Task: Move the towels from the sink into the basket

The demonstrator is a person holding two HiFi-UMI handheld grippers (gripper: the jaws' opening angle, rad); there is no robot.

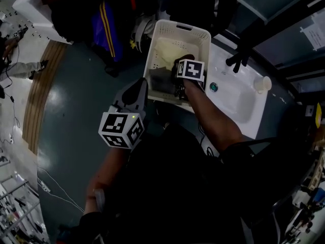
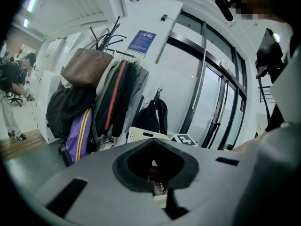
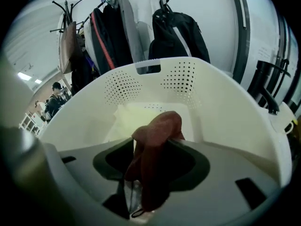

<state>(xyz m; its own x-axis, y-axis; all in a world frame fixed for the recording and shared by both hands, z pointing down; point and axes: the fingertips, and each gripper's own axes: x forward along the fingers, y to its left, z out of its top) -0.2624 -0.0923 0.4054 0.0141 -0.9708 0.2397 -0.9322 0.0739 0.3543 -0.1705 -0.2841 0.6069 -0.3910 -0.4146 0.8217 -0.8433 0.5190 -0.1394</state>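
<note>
The white basket (image 1: pixel 175 27) stands beside the sink (image 1: pixel 244 113), which shows no towel in it. A cream towel (image 1: pixel 170 50) and a dark towel (image 1: pixel 161 80) lie in the basket. My right gripper (image 1: pixel 180 88) reaches down into it. In the right gripper view, a reddish-brown towel (image 3: pixel 157 135) lies bunched in the wide gap of the right gripper (image 3: pixel 150 173), above the cream towel (image 3: pixel 141 114) and inside the basket wall (image 3: pixel 225 112); the pads do not press on it. My left gripper (image 1: pixel 139 88) hovers outside the basket's near left corner, nothing in it (image 2: pixel 155 166); its jaws are hidden.
A black faucet (image 1: pixel 238 60) and a white cup (image 1: pixel 263 84) sit on the sink's far side, with the drain (image 1: pixel 213 87) near the basket. A coat rack with jackets and bags (image 2: pixel 99 93) stands behind the basket (image 2: pixel 141 134). A person (image 2: pixel 14 93) stands far left.
</note>
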